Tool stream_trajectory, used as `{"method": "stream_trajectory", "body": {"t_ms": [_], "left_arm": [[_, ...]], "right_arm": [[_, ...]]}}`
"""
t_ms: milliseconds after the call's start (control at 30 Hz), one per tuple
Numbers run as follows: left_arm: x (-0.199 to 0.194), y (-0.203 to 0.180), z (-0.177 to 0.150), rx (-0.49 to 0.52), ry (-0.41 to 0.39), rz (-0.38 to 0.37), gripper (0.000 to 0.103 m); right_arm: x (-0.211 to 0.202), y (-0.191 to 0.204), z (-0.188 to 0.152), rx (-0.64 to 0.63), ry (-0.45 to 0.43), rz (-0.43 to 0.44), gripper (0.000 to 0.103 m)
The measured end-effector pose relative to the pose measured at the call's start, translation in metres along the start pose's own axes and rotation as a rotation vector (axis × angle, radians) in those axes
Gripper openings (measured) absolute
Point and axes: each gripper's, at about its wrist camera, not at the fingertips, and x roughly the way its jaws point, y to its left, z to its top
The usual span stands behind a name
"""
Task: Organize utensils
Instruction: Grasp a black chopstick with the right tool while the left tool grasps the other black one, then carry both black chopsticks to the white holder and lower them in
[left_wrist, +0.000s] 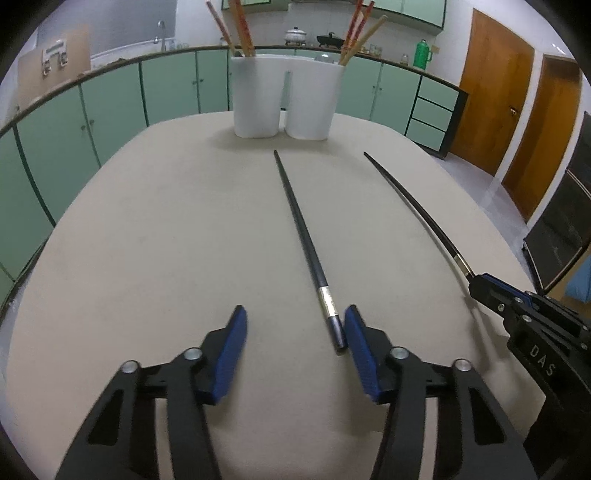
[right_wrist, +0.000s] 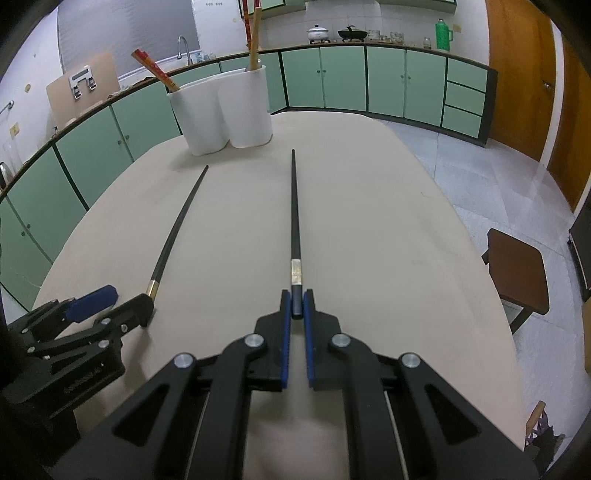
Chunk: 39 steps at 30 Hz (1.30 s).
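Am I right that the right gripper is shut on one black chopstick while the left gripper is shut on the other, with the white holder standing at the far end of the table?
Not quite: the left gripper is open, its fingers either side of the other black chopstick's end, as the left wrist view shows. The right gripper is indeed shut on its black chopstick, and the white holder stands at the table's far end.

both wrist views low, forward; share holder (left_wrist: 286, 99).

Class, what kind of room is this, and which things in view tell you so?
Most likely a home kitchen: green cabinets under a counter, a sink tap, and pots on a stove behind the table.
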Motion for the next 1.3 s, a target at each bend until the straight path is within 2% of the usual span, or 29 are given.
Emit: {"method": "stream_trajectory", "body": {"t_ms": [133,400,933,1300], "left_arm": [[0.0,-0.002,0.0,0.013,0.0,0.024,0.031],[-0.001,0.0,0.0,0.0,0.002,0.052,0.007],[-0.012,0.003,0.0,-0.021,-0.017,0.045,0.006],[-0.051,0.005,0.017,0.024,-0.118,0.058,0.006]], "right_arm": [[-0.001,0.001,-0.001,-0.003,-0.003,0.003,0.006],[-0.002,0.003,-0.001,-0.01,-0.005,-0.001,0.006],[-0.005,0.005,0.001,-0.034,-0.017,-0.014,0.006],[-0.031,0.003,0.015,-0.035,-0.072,0.0,0.006]]}}
